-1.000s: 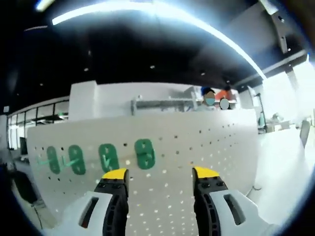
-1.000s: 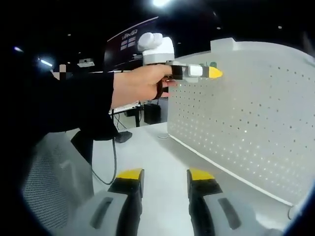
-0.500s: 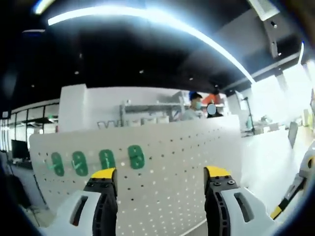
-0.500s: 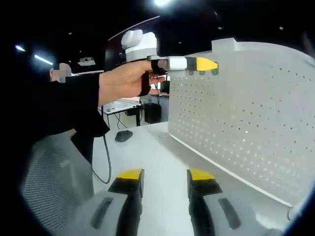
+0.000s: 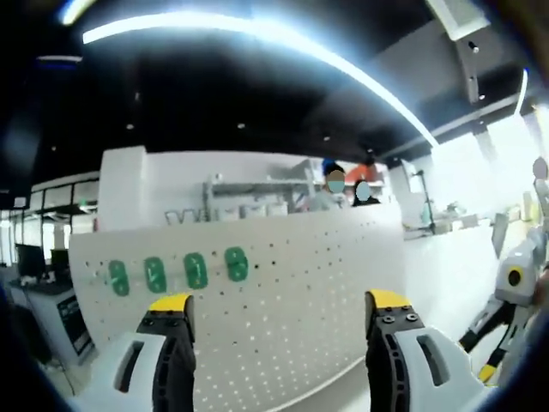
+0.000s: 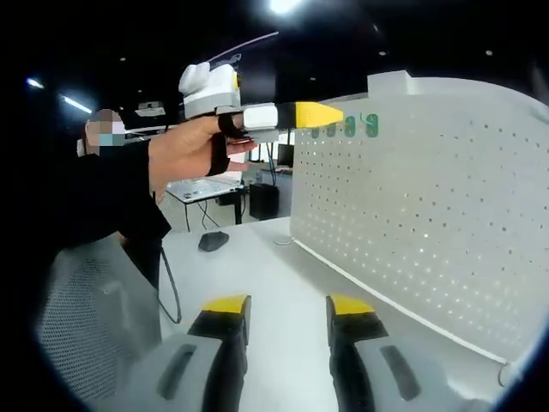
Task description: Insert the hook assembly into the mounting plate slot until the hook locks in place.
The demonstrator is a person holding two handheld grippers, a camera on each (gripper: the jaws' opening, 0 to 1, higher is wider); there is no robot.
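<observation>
Four green hook assemblies (image 5: 196, 269) sit in a row on the upper left part of the white perforated mounting plate (image 5: 300, 292), as seen in the left gripper view; each is an oval green piece flat against the board. In the right gripper view three of the green pieces (image 6: 350, 127) show along the plate's top edge, just beyond the yellow tip of the left hand-held gripper.

Mounting plate: upright on the white worktop (image 6: 274, 283), its holes in regular rows, a white block on its top edge.

Left hand-held gripper (image 5: 279, 309): jaws wide apart, nothing between them, pointed at the plate and apart from it. In the right gripper view it appears raised level with the plate's top, held in a person's hand (image 6: 184, 154) with a dark sleeve (image 6: 103, 197) behind.

Right hand-held gripper (image 6: 287, 311): jaws parted with a clear gap, holding nothing, low over the worktop and aimed along the foot of the plate. It also enters the left gripper view at the far right edge (image 5: 510, 300).

Other items: a dark computer mouse (image 6: 213, 241) with a cable on the worktop near the plate's end; a mesh chair back (image 6: 86, 326) at lower left of the right gripper view; two people (image 5: 347, 184) standing beyond the plate; ceiling light strips (image 5: 257, 30) overhead.
</observation>
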